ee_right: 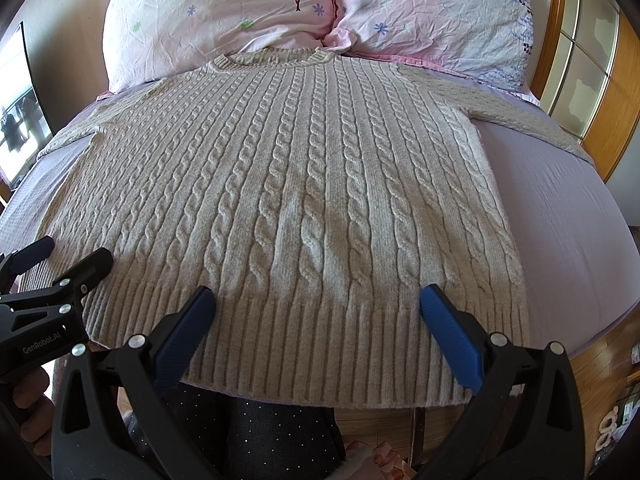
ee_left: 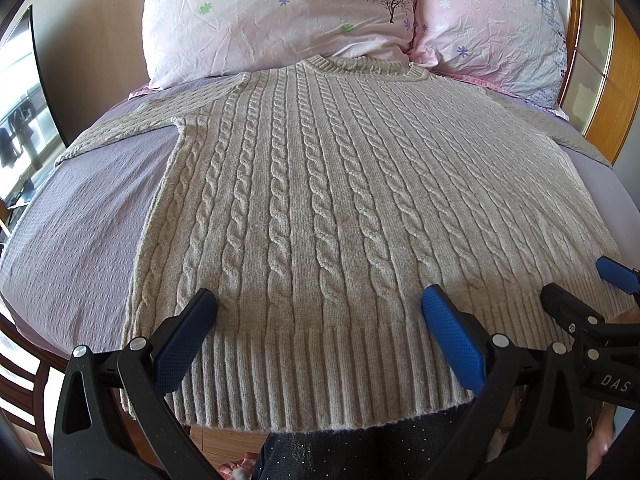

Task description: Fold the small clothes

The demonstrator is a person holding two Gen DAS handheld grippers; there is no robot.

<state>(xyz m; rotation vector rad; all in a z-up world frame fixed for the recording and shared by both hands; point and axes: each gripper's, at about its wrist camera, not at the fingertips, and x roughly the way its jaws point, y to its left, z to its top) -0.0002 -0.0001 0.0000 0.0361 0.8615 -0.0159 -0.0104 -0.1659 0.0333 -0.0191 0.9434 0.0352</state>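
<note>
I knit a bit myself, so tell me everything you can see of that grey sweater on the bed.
The sweater is a pale grey-beige cable knit with a ribbed hem and round ribbed collar. It lies flat and unfolded on the lilac bed sheet, sleeves spread sideways, collar against the pink pillows, hem at the near bed edge. Both sets of tongs, left and right, are open above the hem, gripping nothing.

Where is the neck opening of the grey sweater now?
In both views the sweater's neck opening lies at the far end of the bed, touching the two pink pillows, opposite the ribbed hem nearest both hand-held grippers.
</note>
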